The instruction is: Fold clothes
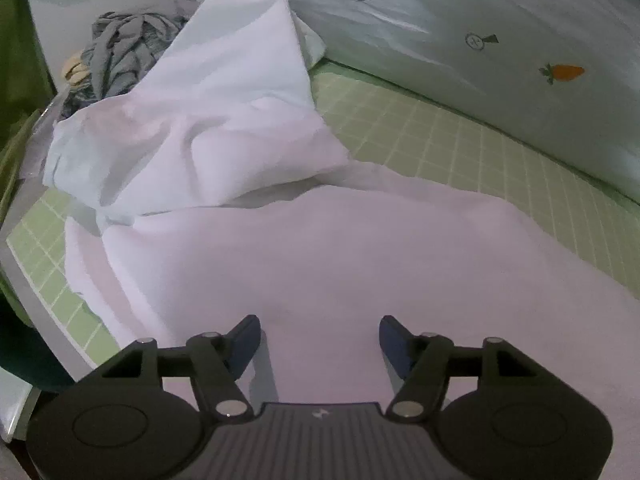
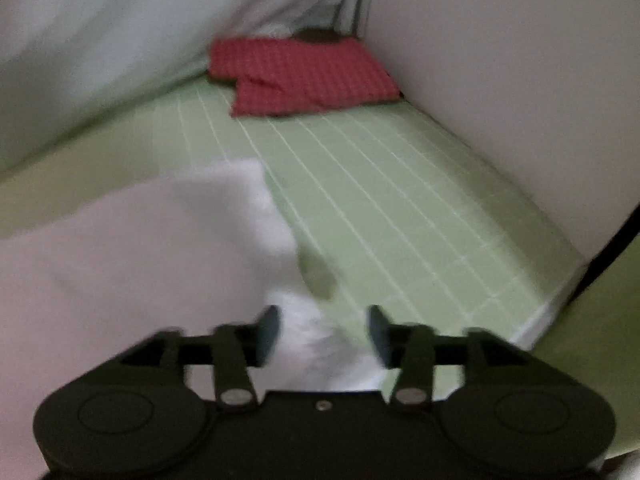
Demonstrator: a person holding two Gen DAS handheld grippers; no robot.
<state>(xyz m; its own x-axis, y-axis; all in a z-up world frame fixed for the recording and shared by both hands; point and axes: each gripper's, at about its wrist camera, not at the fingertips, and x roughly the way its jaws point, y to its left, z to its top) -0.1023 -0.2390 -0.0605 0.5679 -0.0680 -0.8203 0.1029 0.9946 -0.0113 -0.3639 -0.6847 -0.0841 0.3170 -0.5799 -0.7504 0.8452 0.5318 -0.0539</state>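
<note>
A white garment point(image 1: 248, 208) lies on the green gridded mat point(image 1: 440, 140), its near part spread flat, its far part bunched up and crumpled. My left gripper point(image 1: 320, 340) is open just above the flat part, holding nothing. In the right wrist view the same white garment point(image 2: 140, 248) fills the left side, with an edge running under my right gripper point(image 2: 324, 332). That gripper is open, and cloth lies between its jaws without being pinched. The view is blurred.
A grey crumpled garment point(image 1: 124, 52) lies heaped at the far left of the mat. A folded red checked garment point(image 2: 300, 76) sits in the far corner. A pale curtain with a carrot print point(image 1: 564, 73) hangs along the back. A white wall point(image 2: 520, 80) bounds the right.
</note>
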